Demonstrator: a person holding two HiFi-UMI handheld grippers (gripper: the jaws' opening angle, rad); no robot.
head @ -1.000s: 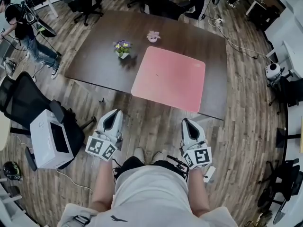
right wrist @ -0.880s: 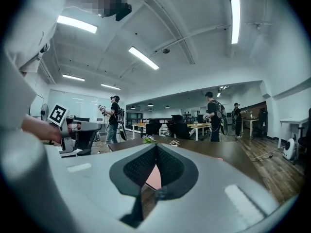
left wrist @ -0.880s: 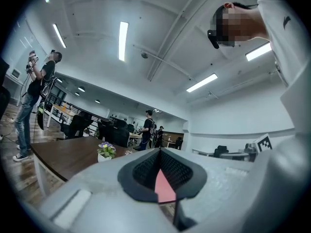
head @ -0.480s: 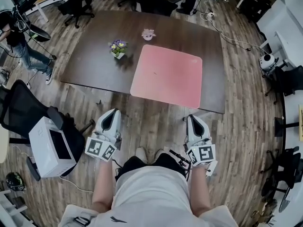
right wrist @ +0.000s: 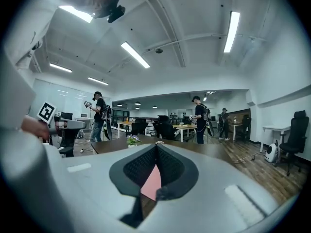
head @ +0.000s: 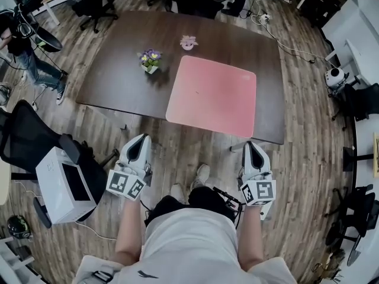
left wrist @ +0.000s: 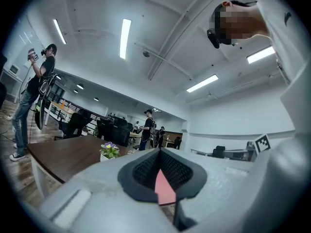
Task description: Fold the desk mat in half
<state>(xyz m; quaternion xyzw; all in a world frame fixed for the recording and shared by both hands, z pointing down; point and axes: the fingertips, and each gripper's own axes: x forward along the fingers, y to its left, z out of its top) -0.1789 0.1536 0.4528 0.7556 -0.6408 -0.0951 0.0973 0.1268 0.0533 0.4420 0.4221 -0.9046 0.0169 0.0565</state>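
Closest in, both tongs are held over the wooden floor (head: 195, 147), short of the bench (head: 112, 76) and touching nothing. The left tongs (head: 141, 142) are pressed together, and the right tongs (head: 251, 147) are likewise closed at the tips, both empty. A shoe (head: 201, 174) shows between them. A white boxy appliance (head: 62, 185) and a black chair (head: 23, 138) stand to the left, clear of the way to the bench.

The pink desk mat (head: 212, 95) lies flat and unfolded on the near right part of the bench, its near edge along the bench edge. Its near right corner is just ahead of the right tongs. The left tongs sit further left of its near left corner.

Beyond it stand a small flower pot (head: 150, 60) and a little pink object (head: 188, 41).

Only the gripper views show the ceiling lights (right wrist: 232, 29) and the people standing (right wrist: 199, 116) past the bench. Each shows a sliver of mat through its own tongs.
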